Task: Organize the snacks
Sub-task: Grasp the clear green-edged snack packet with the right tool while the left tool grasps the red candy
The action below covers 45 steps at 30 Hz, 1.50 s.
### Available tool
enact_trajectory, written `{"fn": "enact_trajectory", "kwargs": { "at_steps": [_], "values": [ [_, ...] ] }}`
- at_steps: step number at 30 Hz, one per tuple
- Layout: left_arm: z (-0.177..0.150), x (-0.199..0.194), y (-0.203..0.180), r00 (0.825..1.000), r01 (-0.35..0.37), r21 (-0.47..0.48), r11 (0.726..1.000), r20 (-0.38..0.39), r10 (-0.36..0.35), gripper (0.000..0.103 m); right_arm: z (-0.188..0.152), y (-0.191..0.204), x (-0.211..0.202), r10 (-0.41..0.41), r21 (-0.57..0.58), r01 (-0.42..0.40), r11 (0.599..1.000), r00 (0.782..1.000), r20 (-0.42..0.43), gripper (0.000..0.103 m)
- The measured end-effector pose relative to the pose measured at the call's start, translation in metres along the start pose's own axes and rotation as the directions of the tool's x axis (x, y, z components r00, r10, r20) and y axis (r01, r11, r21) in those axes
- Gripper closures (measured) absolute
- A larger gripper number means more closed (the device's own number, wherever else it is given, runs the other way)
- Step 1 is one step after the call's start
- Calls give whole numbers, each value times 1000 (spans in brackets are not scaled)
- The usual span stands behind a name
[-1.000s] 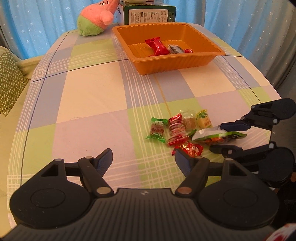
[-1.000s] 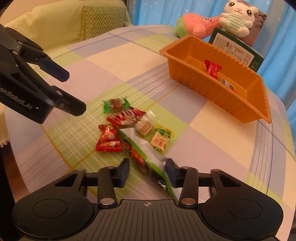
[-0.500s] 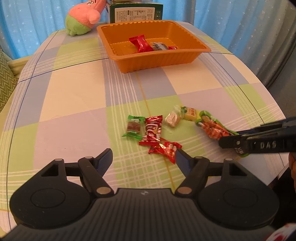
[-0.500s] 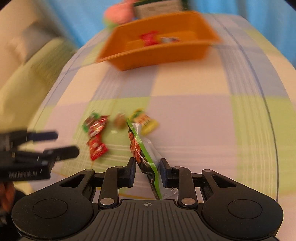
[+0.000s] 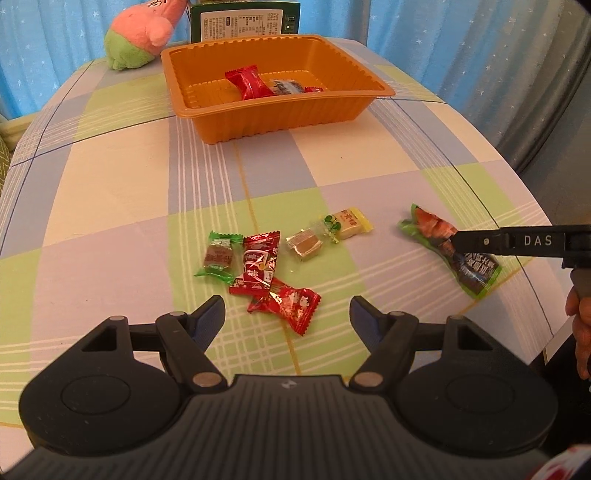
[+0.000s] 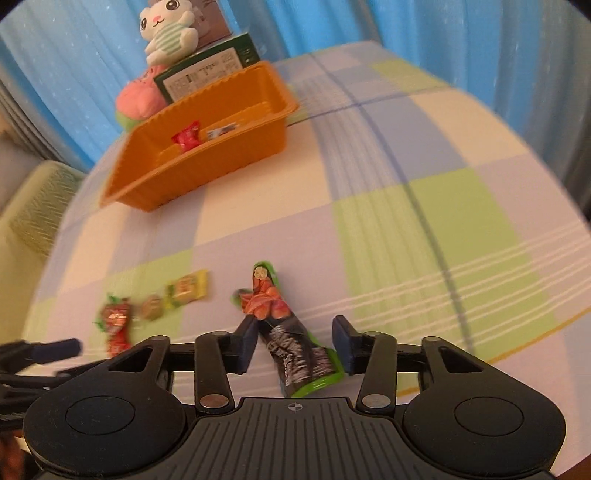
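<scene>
An orange tray (image 5: pixel 280 110) at the table's far side holds a red candy (image 5: pixel 248 82) and two smaller wrapped snacks. Several small snacks lie in a loose group on the cloth: a green-wrapped candy (image 5: pixel 218 256), two red packets (image 5: pixel 258 262), a clear-wrapped cube (image 5: pixel 304 244) and a yellow one (image 5: pixel 347 224). A long green snack pack (image 6: pixel 284 332) lies flat, apart to the right. My right gripper (image 6: pixel 293 341) is open with its jaws either side of the pack. My left gripper (image 5: pixel 287 317) is open and empty just before the red packets.
A pink plush (image 5: pixel 142 31), a white bunny plush (image 6: pixel 166 31) and a green box (image 5: pixel 243 20) stand behind the tray. Blue curtains surround the table. The table's right edge (image 5: pixel 546 332) is close to the green pack.
My right gripper carried the green pack right, away from the group, set it on the cloth and opened. My left gripper stayed open, closer to the red packets.
</scene>
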<state>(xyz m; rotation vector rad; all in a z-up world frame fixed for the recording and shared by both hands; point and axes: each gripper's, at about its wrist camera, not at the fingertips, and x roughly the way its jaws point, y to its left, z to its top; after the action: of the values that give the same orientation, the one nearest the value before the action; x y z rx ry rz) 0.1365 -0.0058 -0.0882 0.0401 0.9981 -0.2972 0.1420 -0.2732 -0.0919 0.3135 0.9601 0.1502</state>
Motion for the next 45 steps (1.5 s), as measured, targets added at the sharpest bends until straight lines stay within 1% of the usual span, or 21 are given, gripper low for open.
{"fn": "enact_trajectory", "kwargs": {
  "at_steps": [3,6,9,11,15,16,17,18,20,22,24,25,28,31,32,34,36,39,41,43,45],
  "values": [
    [0,2,0,1000,-4,-8,1000,1,4,31,-1,-3,3,-8,-26,8,1000,1000,2,57],
    [-1,5,-2,1000,-6,-24,1000,9,6,31,-6,9,8,-2,-151,3,989,1000,8,57],
    [-3,8,-6,1000,-6,-30,1000,12,6,32,-11,23,17,5,-297,-4,955,1000,4,57],
    [-4,9,-8,1000,-9,-40,999,17,10,35,-14,30,26,-20,-382,23,924,1000,12,57],
    [-7,11,-11,999,-20,-69,997,38,22,39,-15,33,36,-35,-429,41,902,999,21,57],
    [-8,12,-12,999,-23,-79,997,45,27,41,-16,34,36,-37,-435,45,899,999,25,62],
    [-9,13,-12,998,-26,-90,996,52,31,42,-16,34,36,-33,-439,41,898,999,26,72],
    [-10,13,-12,998,-29,-101,994,57,35,43,-16,35,36,-32,-441,40,896,999,25,73],
    [-11,15,-13,997,-36,-123,992,66,44,47,-18,38,34,-41,-446,51,893,999,31,73],
    [-12,17,-14,996,-44,-142,989,71,55,51,-18,38,34,-38,-436,47,899,999,31,73],
    [-12,19,-13,995,-61,-170,984,72,74,53,-19,36,33,-38,-424,49,904,999,35,73],
    [-12,20,-11,994,-62,-187,980,74,76,55,-19,36,32,-37,-418,48,907,999,34,73],
    [-12,23,-5,994,-61,-239,969,77,82,59,-18,34,32,-30,-400,42,916,999,34,73],
    [-9,25,-2,993,-61,-256,965,85,85,63,-18,33,31,-29,-393,41,919,999,37,73],
    [-8,26,-2,993,-62,-254,965,86,86,69,-18,34,31,-29,-393,42,919,999,38,73],
    [-6,28,-4,993,-67,-237,969,78,88,72,-18,34,31,-31,-395,44,918,999,39,73],
    [-8,27,-9,993,-78,-198,977,74,95,76,-19,34,31,-32,-394,45,918,999,39,73],
    [-12,26,-18,990,-110,-121,987,75,119,77,-20,34,30,-35,-388,48,920,999,40,73],
    [-15,26,-22,988,-125,-86,988,78,131,77,-20,35,30,-36,-383,49,922,999,42,73],
    [-16,27,-24,987,-132,-72,989,78,138,77,-21,34,29,-36,-375,49,926,998,42,73],
    [-16,26,-24,988,-130,-78,988,78,136,78,-21,35,29,-39,-374,52,926,998,43,73]
  ]
}}
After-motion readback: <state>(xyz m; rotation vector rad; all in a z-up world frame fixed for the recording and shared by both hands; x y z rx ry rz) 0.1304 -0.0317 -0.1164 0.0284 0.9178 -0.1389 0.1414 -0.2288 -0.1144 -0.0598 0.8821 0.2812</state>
